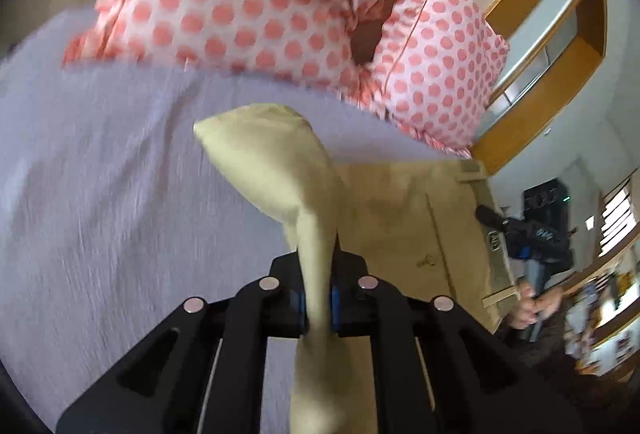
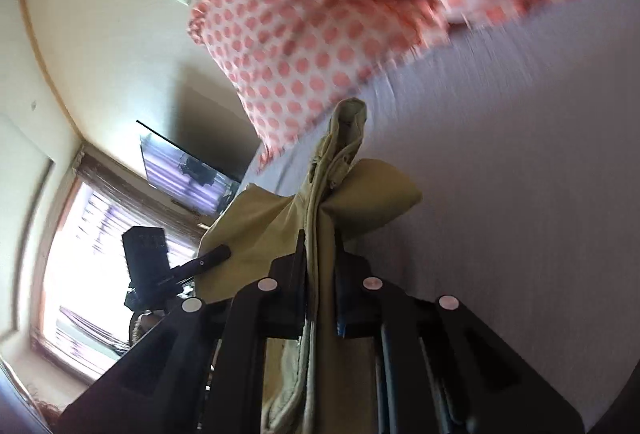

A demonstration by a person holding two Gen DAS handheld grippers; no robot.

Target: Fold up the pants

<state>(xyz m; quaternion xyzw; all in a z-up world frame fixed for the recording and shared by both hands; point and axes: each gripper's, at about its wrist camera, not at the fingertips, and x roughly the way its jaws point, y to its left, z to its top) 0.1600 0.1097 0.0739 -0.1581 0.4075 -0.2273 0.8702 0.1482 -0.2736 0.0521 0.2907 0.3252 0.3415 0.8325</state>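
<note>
The tan pants (image 1: 404,218) hang lifted above the lavender bed sheet (image 1: 100,193). My left gripper (image 1: 319,270) is shut on a fold of the pants, which bulges up past the fingertips. In the left wrist view my right gripper (image 1: 490,215) shows at the pants' far edge, held by a hand. My right gripper (image 2: 322,262) is shut on a bunched edge of the pants (image 2: 340,169), with seams and thick folds between the jaws. My left gripper (image 2: 218,254) shows at the left of that view, at the cloth's other side.
Pillows with a pink polka-dot print (image 1: 280,1) lie at the head of the bed, also in the right wrist view (image 2: 320,33). A wooden-framed opening (image 1: 560,45) is to the right. A window (image 2: 80,234) and wall screen (image 2: 188,169) are on the left.
</note>
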